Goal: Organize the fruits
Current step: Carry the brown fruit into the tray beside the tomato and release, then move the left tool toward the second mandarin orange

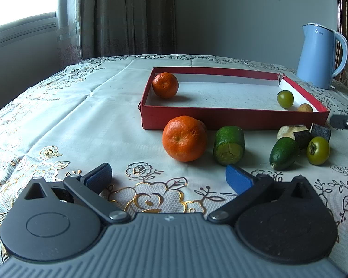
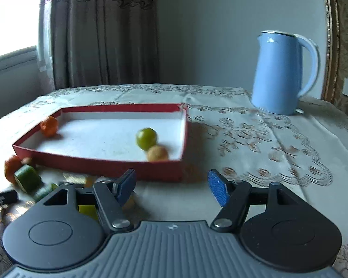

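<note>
Left hand-held gripper [image 1: 168,177]: jaws wide apart, empty, low over worktop [image 1: 58,115].
Right hand-held gripper [image 2: 171,185]: jaws apart, nothing between pads; view blurred.
Red box [image 1: 232,119], far centre: holds small orange [image 1: 165,85], green fruit [image 1: 285,99], tan fruit [image 1: 305,108].
Big orange [image 1: 184,138] just near of box's left corner, right ahead of left gripper.
Judgement: light, firm, round (will roll); grip across widest middle, gentle squeeze.
Cut cucumber piece [image 1: 229,144] beside it: stiff, slippery skin; take by sides.
</note>
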{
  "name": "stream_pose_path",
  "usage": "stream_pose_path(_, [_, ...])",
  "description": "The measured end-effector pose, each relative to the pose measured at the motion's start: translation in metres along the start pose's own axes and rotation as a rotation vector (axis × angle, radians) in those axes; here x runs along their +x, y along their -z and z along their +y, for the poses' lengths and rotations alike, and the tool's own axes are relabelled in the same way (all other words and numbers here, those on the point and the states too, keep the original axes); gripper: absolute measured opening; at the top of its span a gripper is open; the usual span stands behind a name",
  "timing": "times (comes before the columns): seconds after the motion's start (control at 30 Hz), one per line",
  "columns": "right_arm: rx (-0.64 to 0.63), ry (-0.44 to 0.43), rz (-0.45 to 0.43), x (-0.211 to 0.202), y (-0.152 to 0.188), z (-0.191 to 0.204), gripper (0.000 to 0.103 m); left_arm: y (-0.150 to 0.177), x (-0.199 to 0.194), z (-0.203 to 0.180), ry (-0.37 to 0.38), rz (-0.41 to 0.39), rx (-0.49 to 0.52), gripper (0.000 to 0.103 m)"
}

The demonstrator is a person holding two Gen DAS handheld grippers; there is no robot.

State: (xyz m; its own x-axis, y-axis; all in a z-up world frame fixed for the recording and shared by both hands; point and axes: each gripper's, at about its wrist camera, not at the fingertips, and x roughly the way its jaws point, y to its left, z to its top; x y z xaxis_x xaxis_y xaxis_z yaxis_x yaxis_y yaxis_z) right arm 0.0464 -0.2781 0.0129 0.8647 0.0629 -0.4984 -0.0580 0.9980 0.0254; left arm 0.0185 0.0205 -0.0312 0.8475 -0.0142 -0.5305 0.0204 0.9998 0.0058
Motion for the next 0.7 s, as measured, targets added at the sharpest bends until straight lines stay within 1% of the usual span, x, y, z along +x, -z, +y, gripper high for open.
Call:
stream_pose_path(0.03, [-0.001, 0.016, -0.001, 0.0, 0.003, -0.003, 0.076, 0.0, 0.0, 0.0, 0.0, 0.0, -0.001, 0.103])
stream_pose_path(0.1, [0.015, 0.036, 0.016, 0.003, 0.008, -0.01, 0.079, 0.0, 0.0, 0.0, -0.001, 0.0, 0.0, 0.103])
stream_pose_path(0.17, [0.072, 0.007, 0.018, 0.003, 0.009, -0.021, 0.079, -0.001, 0.0, -0.001, -0.008, 0.001, 0.008, 0.103])
stream_pose_path(0.27, [0.132, -0.014, 0.042, 0.006, 0.01, -0.031, 0.08, -0.004, 0.0, -0.003, -0.027, 0.005, 0.028, 0.103])
stream_pose_path(0.33, [0.166, -0.018, 0.055, 0.007, 0.012, -0.036, 0.08, -0.006, 0.0, -0.003, -0.039, 0.008, 0.039, 0.103])
stream_pose_path(0.47, [0.209, -0.018, 0.085, 0.012, 0.013, -0.043, 0.08, -0.011, 0.002, 0.008, -0.071, -0.005, 0.018, 0.103])
stream_pose_path(0.53, [0.213, -0.023, 0.091, 0.012, 0.014, -0.044, 0.081, -0.013, 0.008, 0.012, -0.07, 0.011, 0.016, 0.103])
stream_pose_path(0.6, [0.208, -0.019, 0.093, 0.012, 0.014, -0.043, 0.083, -0.016, 0.013, 0.017, -0.057, 0.029, -0.006, 0.103])
stream_pose_path(0.7, [0.208, -0.015, 0.095, 0.013, 0.013, -0.043, 0.083, -0.019, 0.017, 0.019, -0.035, 0.033, -0.022, 0.103])
